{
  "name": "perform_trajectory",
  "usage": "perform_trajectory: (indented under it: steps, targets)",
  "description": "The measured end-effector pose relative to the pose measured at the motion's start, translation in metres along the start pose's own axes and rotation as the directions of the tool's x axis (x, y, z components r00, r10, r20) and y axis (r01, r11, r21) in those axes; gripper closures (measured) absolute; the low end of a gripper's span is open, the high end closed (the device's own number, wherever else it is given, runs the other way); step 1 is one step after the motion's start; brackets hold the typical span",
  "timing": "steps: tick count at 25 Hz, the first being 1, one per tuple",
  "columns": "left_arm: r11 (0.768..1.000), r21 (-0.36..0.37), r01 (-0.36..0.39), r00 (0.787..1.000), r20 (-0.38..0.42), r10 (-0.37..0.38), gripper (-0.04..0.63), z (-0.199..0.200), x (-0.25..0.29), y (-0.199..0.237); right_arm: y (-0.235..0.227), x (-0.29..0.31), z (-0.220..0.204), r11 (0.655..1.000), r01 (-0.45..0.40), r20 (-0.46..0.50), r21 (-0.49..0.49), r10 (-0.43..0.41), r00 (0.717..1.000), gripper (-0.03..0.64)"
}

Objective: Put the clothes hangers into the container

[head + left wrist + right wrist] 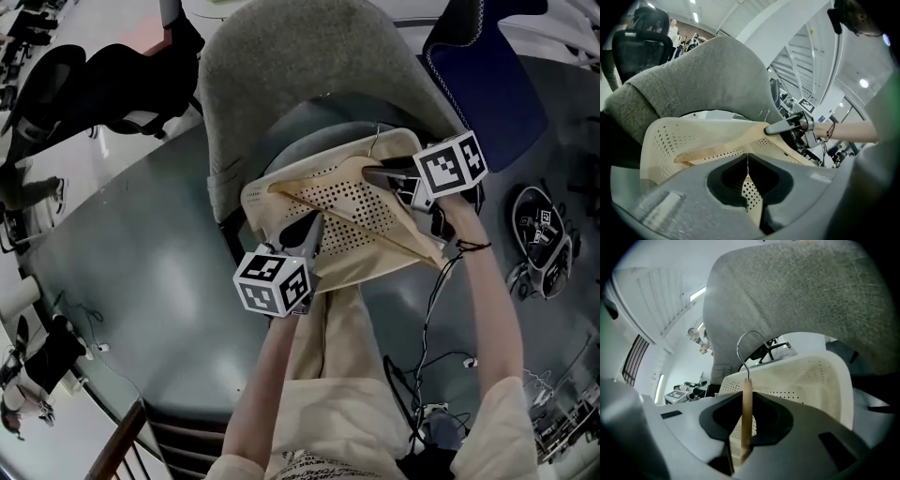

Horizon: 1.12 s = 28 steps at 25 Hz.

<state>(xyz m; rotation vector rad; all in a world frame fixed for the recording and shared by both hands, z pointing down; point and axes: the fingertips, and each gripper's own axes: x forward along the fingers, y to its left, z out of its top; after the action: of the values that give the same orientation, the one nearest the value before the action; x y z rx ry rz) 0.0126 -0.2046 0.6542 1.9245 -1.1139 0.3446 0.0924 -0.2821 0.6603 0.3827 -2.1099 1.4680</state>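
Both jaws clamped: left gripper (312,225) on the wall of the perforated basket (258,206), right gripper (373,174) on the wooden hanger (746,404) over it, grey chair back (300,75) close behind

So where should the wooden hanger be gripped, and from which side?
Probably the flat wooden neck of the hanger just below its wire hook, from the hook side, as the right gripper has it: thin, flat faces suit the jaws, and the arms stretch over the basket.
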Motion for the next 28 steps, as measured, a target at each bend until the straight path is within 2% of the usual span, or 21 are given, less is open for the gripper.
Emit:
perform_trajectory:
  steps: [4,10,15,20,23,28]
  targets:
    - [1.000,-0.003,-0.002,1.000,-0.001,0.002,0.572,0.001,0.001,0.003,-0.014,0.001,0.002,0.997,0.066,0.043,0.033,-0.067,0.997,0.552]
    - [1.000,-0.010,-0.010,1.000,-0.008,0.010,0.572,-0.001,0.004,0.007,-0.027,0.004,0.004,0.982,0.189,0.085,0.009,-0.189,0.978,0.529]
    - [1.000,-0.014,-0.011,1.000,-0.012,0.010,0.572,-0.002,0.007,0.007,-0.034,0.005,0.002,0.963,0.270,0.079,-0.025,-0.267,0.960,0.511]
    - [1.000,-0.013,-0.004,1.000,-0.019,0.003,0.572,-0.002,0.009,0.007,-0.039,0.004,0.003,0.925,0.373,0.096,-0.071,-0.366,0.926,0.479]
    - [1.000,-0.010,-0.001,1.000,-0.022,0.001,0.572,0.000,0.010,0.007,-0.039,0.002,0.006,0.890,0.437,0.114,-0.131,-0.424,0.898,0.453]
    - [1.000,-0.003,0.007,1.000,-0.021,-0.007,0.572,0.003,0.011,0.006,-0.038,0.003,0.009,0.853,0.496,0.152,-0.164,-0.475,0.867,0.412]
